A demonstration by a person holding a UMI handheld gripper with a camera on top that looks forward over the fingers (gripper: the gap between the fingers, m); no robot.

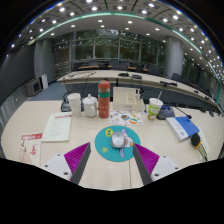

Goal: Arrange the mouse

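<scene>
A grey-white mouse [118, 140] lies on a round teal mouse mat [105, 148] on the pale table [30, 125], just ahead of my fingers and between their lines. My gripper [111, 160] is open. Its two fingers with purple pads [76, 155] stand wide apart at either side of the mat's near edge. Nothing is held between them. The mouse sits towards the right half of the mat, and its cable seems to trail back on the mat.
Beyond the mat stand a red-orange canister [104, 100], a white mug [89, 106], a clear pitcher [127, 98] and a paper cup [154, 108]. Papers [57, 127] lie at the left, a blue notebook [183, 127] at the right. Office desks and chairs lie behind.
</scene>
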